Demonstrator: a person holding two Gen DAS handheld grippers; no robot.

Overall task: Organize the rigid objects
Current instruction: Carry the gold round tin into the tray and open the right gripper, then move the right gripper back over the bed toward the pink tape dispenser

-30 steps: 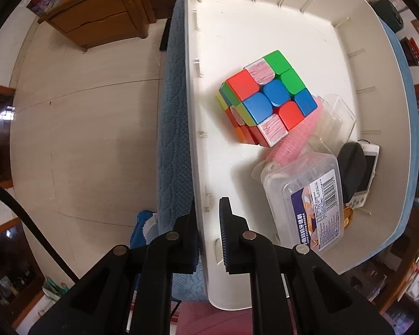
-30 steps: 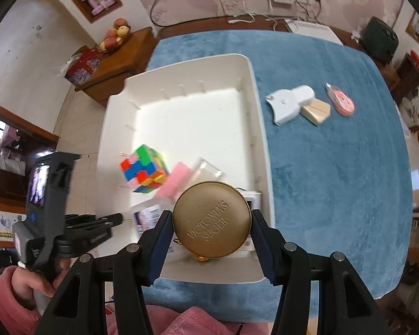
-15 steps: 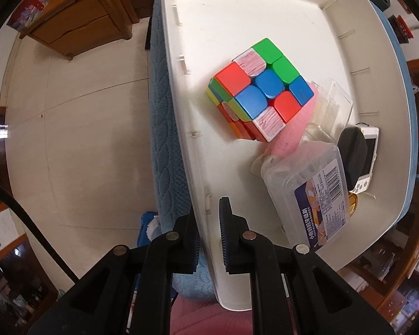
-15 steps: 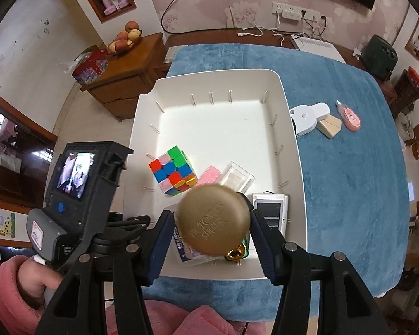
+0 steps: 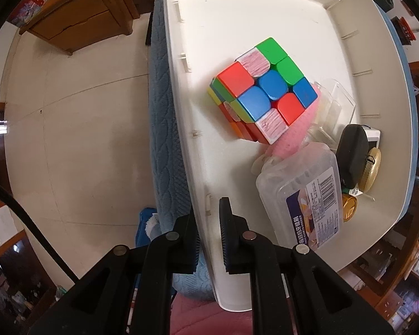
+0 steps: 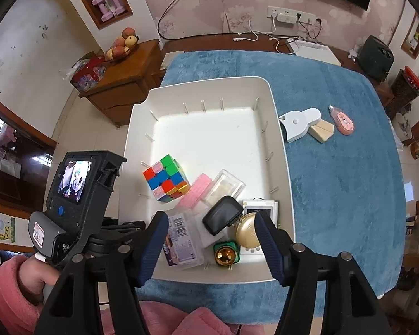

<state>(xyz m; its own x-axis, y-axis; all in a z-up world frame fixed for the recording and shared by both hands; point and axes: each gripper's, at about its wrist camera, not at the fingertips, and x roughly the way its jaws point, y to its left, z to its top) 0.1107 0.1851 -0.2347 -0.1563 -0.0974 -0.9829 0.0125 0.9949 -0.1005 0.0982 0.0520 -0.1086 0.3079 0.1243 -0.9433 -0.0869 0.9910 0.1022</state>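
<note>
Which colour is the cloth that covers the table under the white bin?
Blue cloth, clearest in the right wrist view.

Probably a home living room: floral wallpaper (image 6: 209, 8), fruit bowl (image 6: 122, 45) on a wooden cabinet (image 6: 120, 83), blue-clothed table (image 6: 335, 167).

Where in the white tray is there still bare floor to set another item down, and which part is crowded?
The white tray has bare floor across its far half, from the far wall down to the Rubik's cube and the clear lidded box. The near end is crowded: labelled plastic case, black pouch, gold tin and white device overlap.
</note>
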